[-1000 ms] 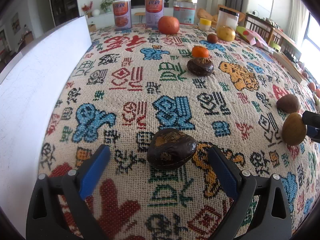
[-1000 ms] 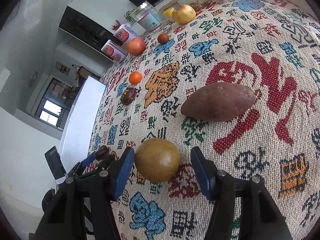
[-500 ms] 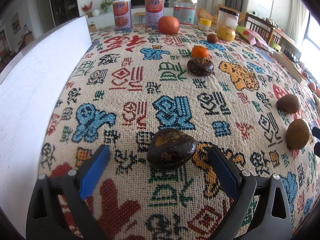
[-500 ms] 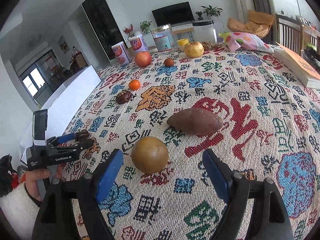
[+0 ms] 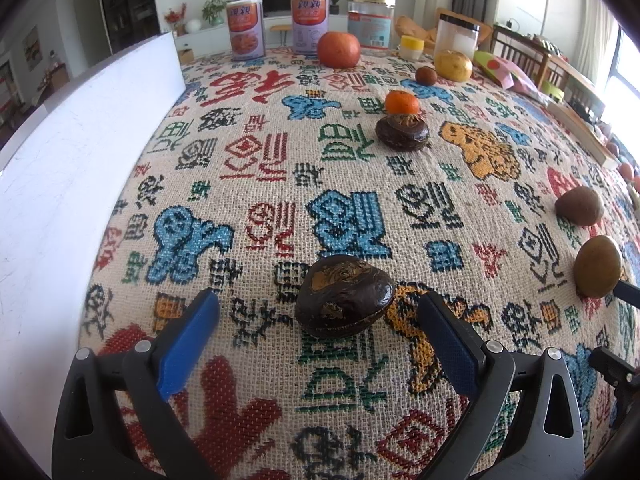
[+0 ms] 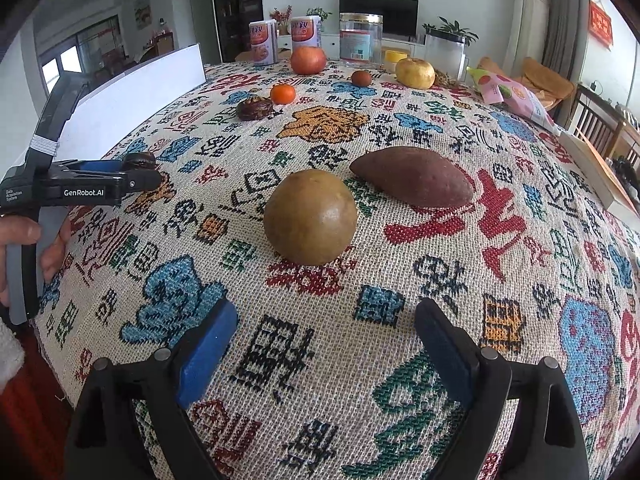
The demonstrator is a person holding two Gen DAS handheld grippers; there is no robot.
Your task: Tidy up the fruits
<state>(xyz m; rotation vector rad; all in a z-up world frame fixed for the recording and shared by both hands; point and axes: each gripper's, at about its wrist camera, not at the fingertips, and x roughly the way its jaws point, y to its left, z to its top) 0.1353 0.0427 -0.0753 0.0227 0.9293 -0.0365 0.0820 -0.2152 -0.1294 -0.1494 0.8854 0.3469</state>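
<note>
The left gripper [image 5: 318, 330] is sitting low over the cloth [image 5: 280, 184] with its jaws spread wide and holding nothing; the dark fruit [image 5: 346, 296] is lying just ahead, between the blue pads but touching neither. This looks like the approach step of a pick. The next move is calling for a short push forward so the pads are flanking the fruit's widest part, then a gentle squeeze. The fruit is looking wrinkled, glossy brown-black with tan patches on top, somewhat flattened, so it may be rocking under an uneven grip.

The right gripper [image 6: 322, 344] is likewise gaping wide and empty, hovering a little back from the round fruit [image 6: 310, 216], which is resting on the cloth ahead of the fingertips, not yet between them. It is smooth, dull olive-brown and nearly spherical, so it is likely to roll if nudged from one side; the jaws would need to be centring on it before closing.

Just beyond it, close but apparently apart, the sweet potato [image 6: 412, 176] is lying lengthwise. Farther off, a second dark fruit [image 6: 254, 109] and a tangerine [image 6: 283, 93] are sitting side by side. Near the far edge, a small brown fruit [image 6: 361, 78], a red apple [image 6: 308, 60] and a yellow apple [image 6: 415, 73] are waiting in front of cans [image 6: 264, 42] and a jar [image 6: 360, 40].
</note>
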